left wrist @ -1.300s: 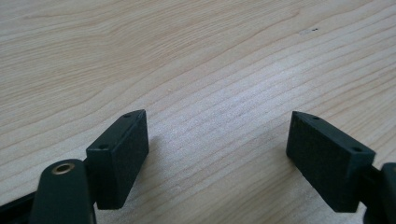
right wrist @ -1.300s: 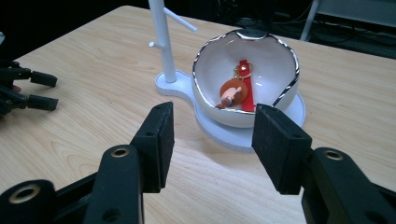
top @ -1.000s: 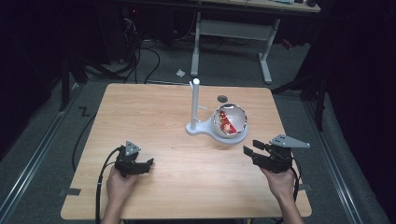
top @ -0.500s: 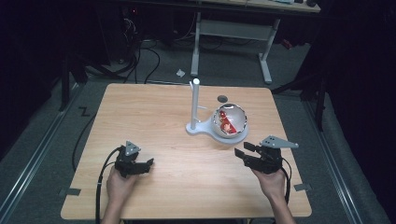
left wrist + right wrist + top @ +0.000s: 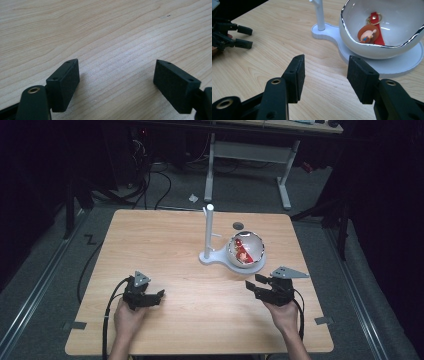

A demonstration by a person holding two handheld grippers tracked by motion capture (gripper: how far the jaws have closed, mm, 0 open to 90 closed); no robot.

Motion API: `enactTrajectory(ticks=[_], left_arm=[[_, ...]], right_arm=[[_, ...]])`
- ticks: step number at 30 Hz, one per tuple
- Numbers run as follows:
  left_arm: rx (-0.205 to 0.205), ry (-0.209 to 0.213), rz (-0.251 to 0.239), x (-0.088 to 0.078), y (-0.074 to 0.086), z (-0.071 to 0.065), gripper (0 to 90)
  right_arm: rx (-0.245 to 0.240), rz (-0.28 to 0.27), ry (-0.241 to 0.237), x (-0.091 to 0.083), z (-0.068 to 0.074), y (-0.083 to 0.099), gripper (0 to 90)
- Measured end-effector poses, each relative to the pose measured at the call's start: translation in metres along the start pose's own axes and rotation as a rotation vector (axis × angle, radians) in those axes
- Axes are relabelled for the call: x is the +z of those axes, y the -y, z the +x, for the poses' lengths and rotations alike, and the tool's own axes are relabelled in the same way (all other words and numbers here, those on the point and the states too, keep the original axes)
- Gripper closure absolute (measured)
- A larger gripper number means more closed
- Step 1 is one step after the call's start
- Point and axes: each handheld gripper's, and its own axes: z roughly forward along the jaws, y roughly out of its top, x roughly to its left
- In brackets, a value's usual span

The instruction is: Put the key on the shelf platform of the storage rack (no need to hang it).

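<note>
A dim room surrounds the wooden table (image 5: pixel 165 250). At two o'clock of centre, a white bowl (image 5: pixel 387 37) on its stand (image 5: pixel 210 240) holds what looks like a keyring (image 5: pixel 368 33). Left gripper (image 5: pixel 144 297) and right gripper (image 5: pixel 325 75) gape empty; a hasty reach could tip the bowl.

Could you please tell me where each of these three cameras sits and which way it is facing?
High view: above the person's side, looking forward and down at the table; both hands show, with the left gripper and right gripper.
Left gripper view: rides the left gripper, facing bare tabletop between open jaws.
Right gripper view: rides the right gripper, facing the bowl.
Shared: bowl and stand in high and right gripper views.
</note>
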Motion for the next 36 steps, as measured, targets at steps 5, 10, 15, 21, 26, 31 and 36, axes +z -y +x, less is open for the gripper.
enactTrajectory(ticks=[5, 10, 15, 21, 26, 31, 36], left_arm=[[0.0, 0.0, 0.0, 0.0, 0.0, 0.0, 21.3], [0.0, 0.0, 0.0, 0.0, 0.0, 0.0, 21.3], [0.0, 0.0, 0.0, 0.0, 0.0, 0.0, 21.3], [0.0, 0.0, 0.0, 0.0, 0.0, 0.0, 21.3], [0.0, 0.0, 0.0, 0.0, 0.0, 0.0, 21.3], [0.0, 0.0, 0.0, 0.0, 0.0, 0.0, 21.4], [0.0, 0.0, 0.0, 0.0, 0.0, 0.0, 21.4]], right_arm=[[0.006, 0.026, -0.005, 0.009, 0.002, 0.003, 48.8], [0.005, 0.041, -0.011, 0.018, 0.005, 0.006, 48.8], [0.002, 0.052, -0.027, 0.027, 0.007, 0.01, 48.7], [0.006, 0.067, -0.038, 0.035, 0.01, 0.013, 48.8], [0.006, 0.088, -0.039, 0.042, 0.012, 0.017, 48.8], [0.009, 0.1, -0.035, 0.05, 0.012, 0.021, 48.8], [0.002, 0.12, -0.028, 0.056, 0.014, 0.025, 48.7]])
